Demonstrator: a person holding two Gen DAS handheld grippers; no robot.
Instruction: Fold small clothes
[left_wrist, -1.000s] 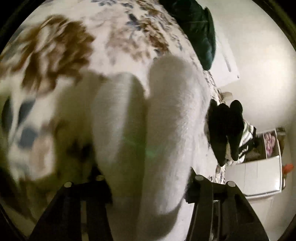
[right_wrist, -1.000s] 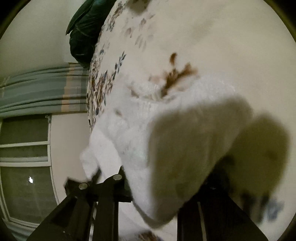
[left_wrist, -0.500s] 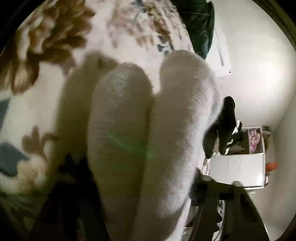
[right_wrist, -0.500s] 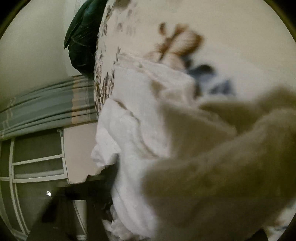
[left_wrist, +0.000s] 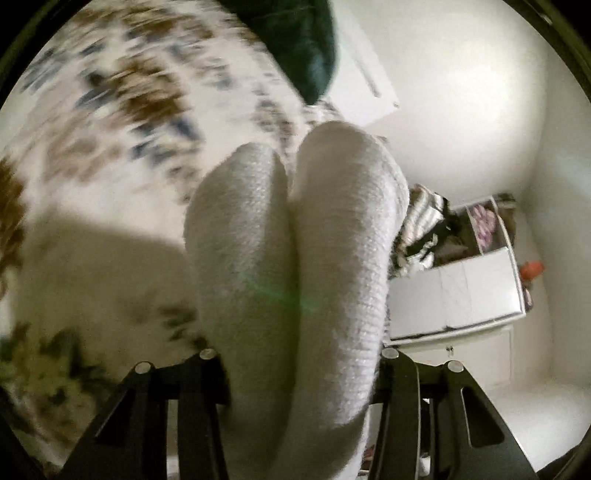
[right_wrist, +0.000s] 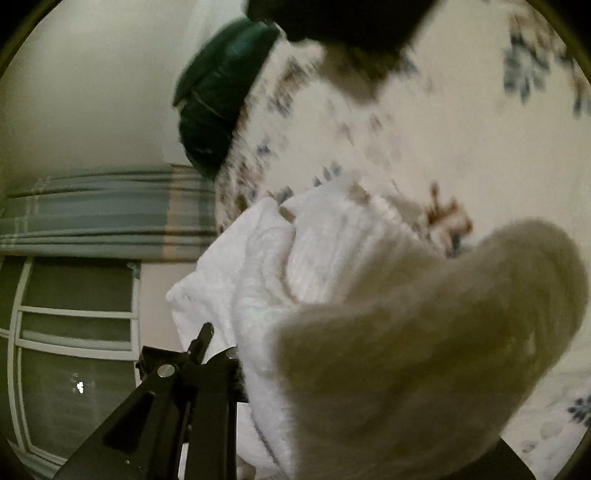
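A pair of white socks (left_wrist: 295, 258) fills the middle of the left wrist view, two toes side by side, held above the floral bedspread (left_wrist: 110, 110). My left gripper (left_wrist: 295, 373) is shut on the socks; the cloth hides the fingertips. In the right wrist view the same white socks (right_wrist: 369, 332) drape from my right gripper (right_wrist: 332, 387), which is shut on the cuff end; only its left finger (right_wrist: 199, 369) shows. The socks hang over the bedspread (right_wrist: 461, 129).
A dark green pillow (left_wrist: 295, 48) lies at the bed's far end, also in the right wrist view (right_wrist: 218, 99). Striped and dark clothes (left_wrist: 424, 236) lie at the bed edge by a white cabinet (left_wrist: 454, 291). A dark item (right_wrist: 351, 26) lies at top. Curtain and window (right_wrist: 74, 295) are at left.
Both grippers have lifted the socks off the bedspread and swung them; the bed has dropped farther away. The black socks seen to the right earlier are out of the left view.
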